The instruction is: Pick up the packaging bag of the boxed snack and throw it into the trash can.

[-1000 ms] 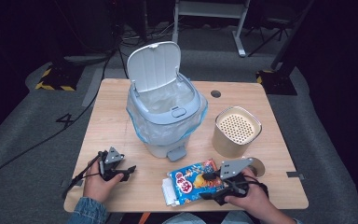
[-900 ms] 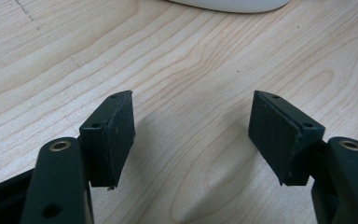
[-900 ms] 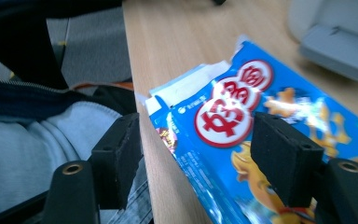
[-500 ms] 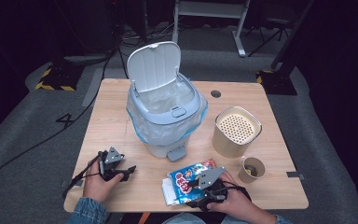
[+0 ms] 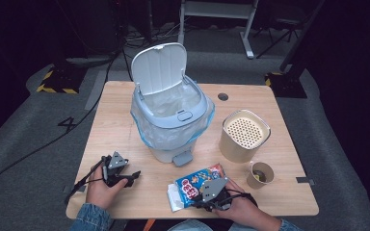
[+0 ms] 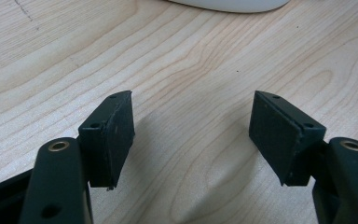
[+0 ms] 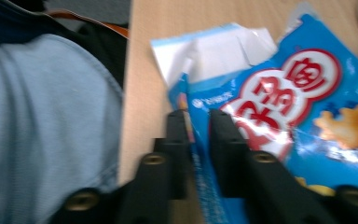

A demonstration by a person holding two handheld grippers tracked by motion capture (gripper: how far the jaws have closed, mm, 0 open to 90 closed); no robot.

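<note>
Snack bag (image 5: 197,185): blue foil packet with red lettering, lying flat on the table (image 5: 125,115) at its near edge, in front of the pedal bin (image 5: 171,120) and slightly right of the bin's foot pedal. I take the bin as my landmark throughout.

Right gripper (image 7: 198,126): my jaws are pinched onto the bag's near edge, foil between them, with little gap left. In the high view this gripper (image 5: 212,195) sits on the bag's near right corner. The bag's long axis runs roughly left to right across the bin's front; a white torn flap (image 7: 214,51) juts from the end farther from my jaws.

Left gripper (image 6: 193,135): jaws spread wide, nothing between them, only bare wood beneath. It rests left of the bin's pedal, well apart from the bag.

Bin: lid (image 5: 159,67) raised, clear liner inside, mouth facing up and lying directly beyond the bag.

Other stock: perforated-top canister (image 5: 243,134) right of the bin; small paper cup (image 5: 260,174) nearer me than the canister.

Judgement: right hand is the carrier; lift must go up and forward over the bin's rim.
</note>
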